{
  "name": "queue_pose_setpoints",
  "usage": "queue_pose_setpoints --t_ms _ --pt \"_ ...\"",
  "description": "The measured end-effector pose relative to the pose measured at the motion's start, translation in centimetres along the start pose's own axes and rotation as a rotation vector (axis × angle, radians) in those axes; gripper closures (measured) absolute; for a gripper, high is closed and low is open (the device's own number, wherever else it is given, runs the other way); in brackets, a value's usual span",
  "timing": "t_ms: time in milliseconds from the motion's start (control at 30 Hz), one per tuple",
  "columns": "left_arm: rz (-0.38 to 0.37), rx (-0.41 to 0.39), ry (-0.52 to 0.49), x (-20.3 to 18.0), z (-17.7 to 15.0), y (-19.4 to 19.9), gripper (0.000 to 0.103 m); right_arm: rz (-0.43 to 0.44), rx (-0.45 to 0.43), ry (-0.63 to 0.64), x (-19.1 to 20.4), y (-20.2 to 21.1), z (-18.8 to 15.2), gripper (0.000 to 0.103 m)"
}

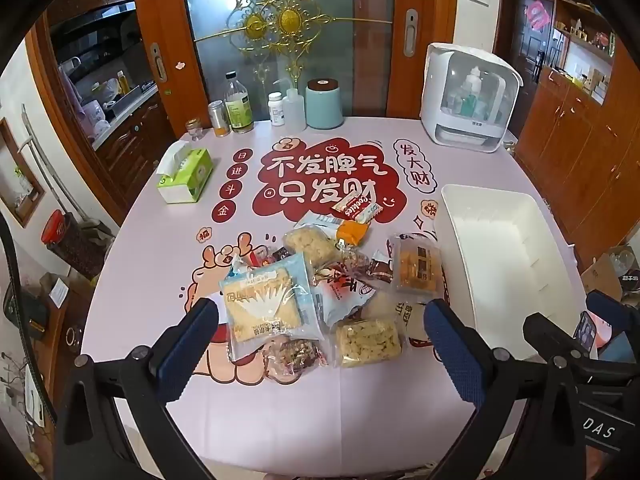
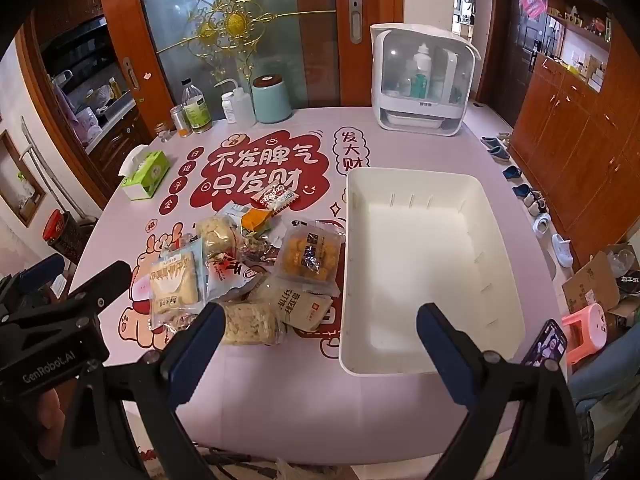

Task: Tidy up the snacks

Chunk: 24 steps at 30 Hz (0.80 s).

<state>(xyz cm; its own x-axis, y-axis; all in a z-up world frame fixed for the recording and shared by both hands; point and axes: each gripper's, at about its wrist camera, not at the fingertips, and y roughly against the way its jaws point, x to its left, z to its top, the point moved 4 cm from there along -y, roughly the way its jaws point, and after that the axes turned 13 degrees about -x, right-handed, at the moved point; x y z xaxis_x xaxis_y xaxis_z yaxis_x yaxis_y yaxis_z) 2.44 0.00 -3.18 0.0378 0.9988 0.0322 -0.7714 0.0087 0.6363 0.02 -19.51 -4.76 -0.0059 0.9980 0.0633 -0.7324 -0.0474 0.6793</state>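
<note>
The left gripper (image 1: 320,344) hovers low over the near edge of the table (image 1: 280,420), its blue-padded fingers (image 1: 188,340) spread wide and holding nothing. The right gripper (image 2: 320,344) hangs the same way, fingers (image 2: 444,344) wide apart and empty, with the near wall of the white bin (image 2: 424,368) between them.

From the left wrist view, the snack pile (image 1: 320,280) lies at 12 o'clock just beyond the fingers: a pale blue cracker pack (image 1: 264,300) on top at 11 o'clock, a puffed-rice bar (image 1: 368,342) nearest, a tray of yellow pastries (image 1: 416,268) at 1 o'clock touching the bin's side, and a red cookie packet (image 1: 356,206) lying farther back, apart from the heap. The bin sits at 2 o'clock of the pile, with nothing visible inside.

The table wears a pale pink cloth printed with a large red cartoon panel (image 1: 328,180) of white characters. At 10 o'clock stands a green tissue box (image 1: 186,176); along the far edge are bottles (image 1: 238,104) and a teal canister (image 1: 324,104); at 1 o'clock a white countertop cabinet (image 1: 468,100) with a clear door.

Behind the table is a frosted glass sliding door (image 1: 280,32) with gold scrollwork in a wooden frame, a kitchen at 10 o'clock, and wooden cupboards (image 2: 580,140) at 3 o'clock with shoes (image 2: 520,192) lined along the floor. A phone (image 2: 546,340) and a pink stool (image 2: 584,320) sit past the right fingers.
</note>
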Motion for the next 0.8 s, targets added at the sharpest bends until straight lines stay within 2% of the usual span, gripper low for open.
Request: queue_pose_setpoints --t_ms 800 --pt "0.000 0.015 -0.002 -0.1 -0.2 -0.1 0.001 -0.005 0.009 0.004 0.0 -0.3 -0.7 0.006"
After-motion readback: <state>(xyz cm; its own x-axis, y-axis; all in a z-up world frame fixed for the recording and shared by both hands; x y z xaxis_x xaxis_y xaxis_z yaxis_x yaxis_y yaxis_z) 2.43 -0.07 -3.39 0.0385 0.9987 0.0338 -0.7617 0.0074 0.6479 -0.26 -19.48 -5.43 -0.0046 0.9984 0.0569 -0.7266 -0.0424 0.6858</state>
